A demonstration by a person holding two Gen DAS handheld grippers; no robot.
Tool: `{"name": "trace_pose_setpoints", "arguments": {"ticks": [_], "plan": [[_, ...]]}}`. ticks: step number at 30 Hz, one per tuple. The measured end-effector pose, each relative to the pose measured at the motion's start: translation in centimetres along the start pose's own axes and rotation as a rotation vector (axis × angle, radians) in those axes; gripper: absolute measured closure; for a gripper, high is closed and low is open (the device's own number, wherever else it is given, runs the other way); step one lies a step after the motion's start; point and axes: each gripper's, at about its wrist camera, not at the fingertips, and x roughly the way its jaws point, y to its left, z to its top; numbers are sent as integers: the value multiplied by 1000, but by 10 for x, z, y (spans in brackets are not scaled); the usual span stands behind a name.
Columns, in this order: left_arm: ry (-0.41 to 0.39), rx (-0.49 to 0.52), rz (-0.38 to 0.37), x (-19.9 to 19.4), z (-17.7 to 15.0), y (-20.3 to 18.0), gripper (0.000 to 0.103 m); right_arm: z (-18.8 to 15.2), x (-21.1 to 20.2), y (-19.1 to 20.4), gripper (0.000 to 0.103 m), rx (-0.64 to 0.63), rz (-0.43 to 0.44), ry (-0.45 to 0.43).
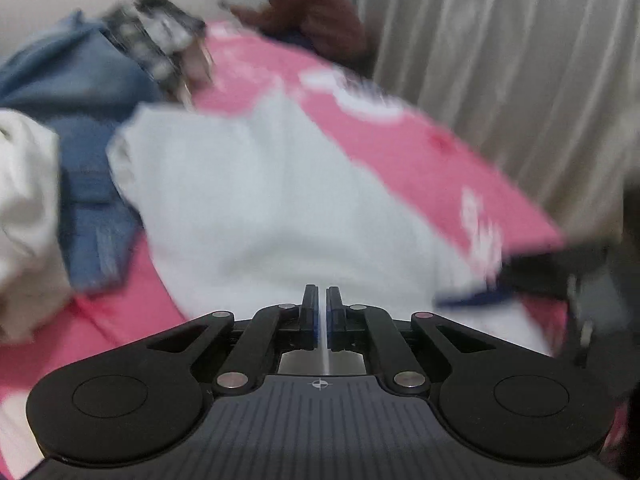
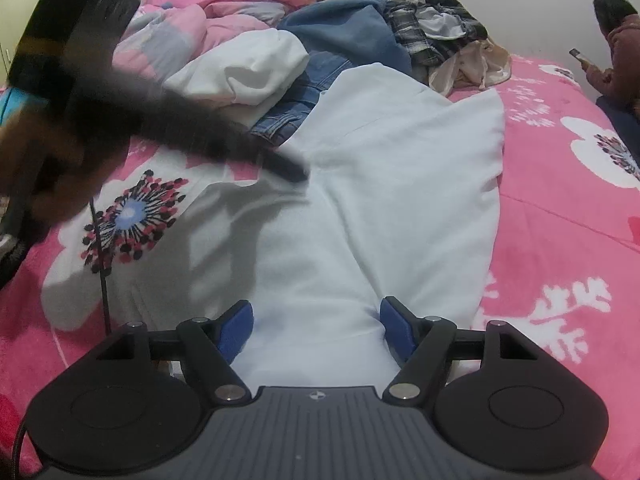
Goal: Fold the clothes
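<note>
Right gripper [image 2: 316, 330] fingers spread wide, empty, over the near end of a pale garment [image 2: 380, 184] lying on the bed [image 2: 560, 240]. Left gripper [image 1: 322, 312] fingers nearly closed, holding nothing visible. Garment looks soft, light, floppy; take a hem edge. Clothes pile [image 2: 360, 36] beyond.

The left tool [image 1: 322, 294] has its fingers nearly together, a thin gap showing. The right tool [image 2: 316, 312] is spread wide.
</note>
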Motion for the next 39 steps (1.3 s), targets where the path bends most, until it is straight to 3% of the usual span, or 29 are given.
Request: {"name": "trace_pose_setpoints", "arguments": {"ticks": [5, 9, 13, 15, 17, 19, 21, 29, 33, 36, 39], "plan": [[74, 21, 139, -9, -27, 13, 98, 1, -1, -4, 30, 17, 16, -2], [79, -63, 194, -34, -31, 29, 100, 1, -1, -3, 30, 13, 14, -2], [-61, -44, 124, -46, -14, 10, 100, 0, -1, 1, 29, -7, -1, 1], [-89, -41, 39, -37, -10, 0, 99, 0, 0, 2, 29, -13, -6, 4], [-54, -14, 11, -16, -10, -9, 99, 0, 0, 2, 29, -17, -9, 5], [-2, 31, 49, 1, -18, -14, 98, 0, 0, 3, 29, -22, -13, 8], [-25, 29, 50, -5, -25, -13, 98, -1, 0, 4, 29, -27, -17, 10], [-14, -113, 72, -22, -57, 10, 96, 7, -6, 4, 29, 18, -16, 34], [-27, -144, 93, -21, -58, 7, 96, 35, -34, -18, 29, 195, 104, -90], [-27, -126, 100, -20, -58, 4, 97, 66, -23, -30, 27, 195, 119, -119], [-30, -155, 80, -21, -58, 9, 97, 87, 12, -32, 28, 105, 136, -13]]}}
